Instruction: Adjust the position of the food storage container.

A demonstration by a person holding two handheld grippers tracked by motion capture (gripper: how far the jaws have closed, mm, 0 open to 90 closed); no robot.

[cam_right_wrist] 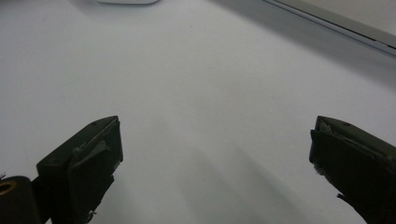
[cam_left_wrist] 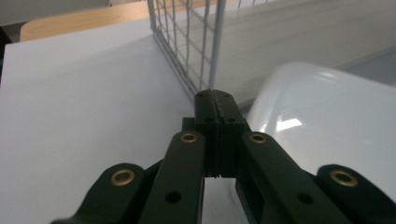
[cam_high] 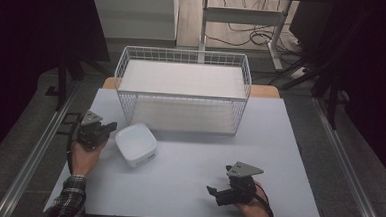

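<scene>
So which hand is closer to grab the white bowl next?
The left. The left gripper sits right beside the white bowl, jaws shut and empty, so they'd need to open first. The right gripper rests far off near the table's front edge, jaws open.

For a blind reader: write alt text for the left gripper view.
The left gripper has its two black jaws shut together with nothing between them, beside a glossy white bowl on its right. Ahead, a white wire basket stands on the pale table.
</scene>
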